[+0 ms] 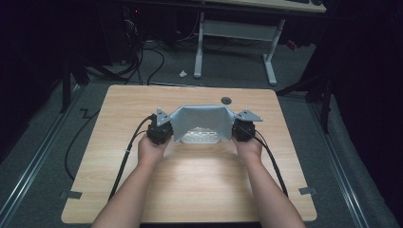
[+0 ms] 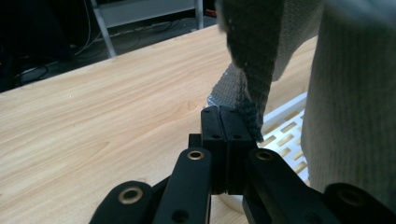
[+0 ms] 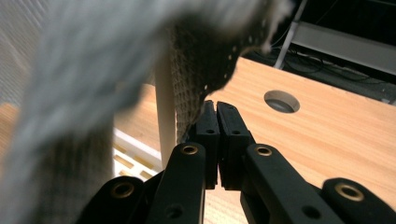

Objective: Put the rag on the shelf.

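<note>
My left gripper (image 1: 158, 132) is clamped on the grey cloth's (image 1: 199, 121) left corner; cloth hangs stretched over the white tray (image 1: 200, 138) mid-table. My right gripper (image 1: 241, 130) pinches the other corner. Both grips look shallow; uneven pull could slip one.
</note>
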